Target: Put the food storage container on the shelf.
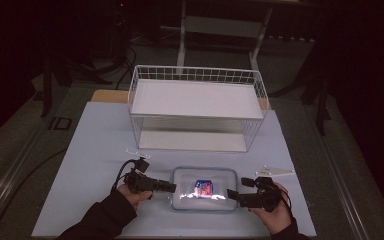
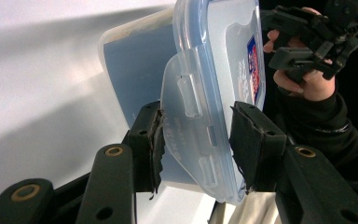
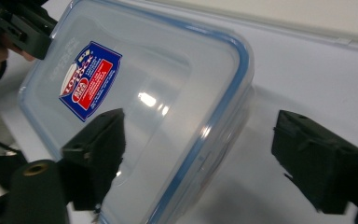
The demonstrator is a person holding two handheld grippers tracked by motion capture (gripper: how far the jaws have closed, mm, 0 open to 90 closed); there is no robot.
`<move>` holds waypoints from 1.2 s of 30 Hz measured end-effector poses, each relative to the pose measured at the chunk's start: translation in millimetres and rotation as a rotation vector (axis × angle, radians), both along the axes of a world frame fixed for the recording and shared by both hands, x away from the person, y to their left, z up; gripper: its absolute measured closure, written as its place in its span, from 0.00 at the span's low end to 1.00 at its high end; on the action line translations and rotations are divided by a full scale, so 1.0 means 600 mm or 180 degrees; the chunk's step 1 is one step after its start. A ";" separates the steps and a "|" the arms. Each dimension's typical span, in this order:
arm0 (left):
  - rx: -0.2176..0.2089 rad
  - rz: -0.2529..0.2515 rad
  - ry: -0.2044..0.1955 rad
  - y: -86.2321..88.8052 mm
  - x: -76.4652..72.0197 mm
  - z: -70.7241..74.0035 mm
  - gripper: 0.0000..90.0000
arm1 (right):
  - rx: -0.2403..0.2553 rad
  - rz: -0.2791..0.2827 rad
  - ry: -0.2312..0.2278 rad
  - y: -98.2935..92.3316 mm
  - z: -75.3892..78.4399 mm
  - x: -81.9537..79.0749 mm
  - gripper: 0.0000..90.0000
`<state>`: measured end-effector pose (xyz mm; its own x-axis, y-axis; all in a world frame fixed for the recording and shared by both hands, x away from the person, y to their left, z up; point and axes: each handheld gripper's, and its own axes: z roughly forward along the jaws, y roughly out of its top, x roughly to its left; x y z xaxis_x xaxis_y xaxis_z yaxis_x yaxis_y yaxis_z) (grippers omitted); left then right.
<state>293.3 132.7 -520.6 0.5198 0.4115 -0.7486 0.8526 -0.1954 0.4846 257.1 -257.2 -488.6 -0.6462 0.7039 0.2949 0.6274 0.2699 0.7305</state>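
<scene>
The left tool (image 1: 172,187) lies level at the near left of the worktop, pointing right at the short left end of a clear rectangular plastic food container with a blue-rimmed snap-on lid (image 1: 205,188). In the left gripper view its two black jaws straddle the translucent locking flap (image 2: 189,126) that hangs from that end of the lid (image 2: 223,70); the left pad (image 2: 154,140) lies against the flap's edge, while the right pad (image 2: 249,140) seems to stand just off the lid rim, so I cannot tell whether the flap is truly pinched. The right tool (image 1: 233,194) comes in from the near right, pointing left at the container's opposite short end. In the right gripper view its jaws stand wide apart and released: one pad (image 3: 100,154) hovers over the lid's top face, the other (image 3: 314,158) is out over bare worktop beyond the container's blue rim (image 3: 223,107), and neither presses on anything. The container sits flat at the near middle of the pale blue-grey worktop (image 1: 90,150), between the two tools, with a red and blue label (image 1: 204,187) on its lid. Farther back, at the middle, stands a white wire basket with a flat white shelf (image 1: 197,107). A person's dark-sleeved hands hold both tools from the near edge.
</scene>
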 end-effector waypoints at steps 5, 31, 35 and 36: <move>0.0026 -0.0039 -0.0108 -0.001 -0.007 0.004 0.63 | 0.0161 0.0113 0.0327 -0.004 -0.011 0.007 0.29; 0.0191 0.0155 -0.0512 -0.006 -0.047 0.034 0.64 | 0.0481 0.0001 0.0639 -0.015 -0.001 -0.009 0.53; 0.0185 0.0209 -0.0601 -0.001 -0.044 0.043 0.64 | 0.0509 0.0002 0.0587 -0.010 0.007 -0.001 0.53; 0.0184 0.0217 -0.0649 0.001 -0.042 0.047 0.64 | 0.0505 0.0000 0.0570 -0.008 0.010 0.001 0.53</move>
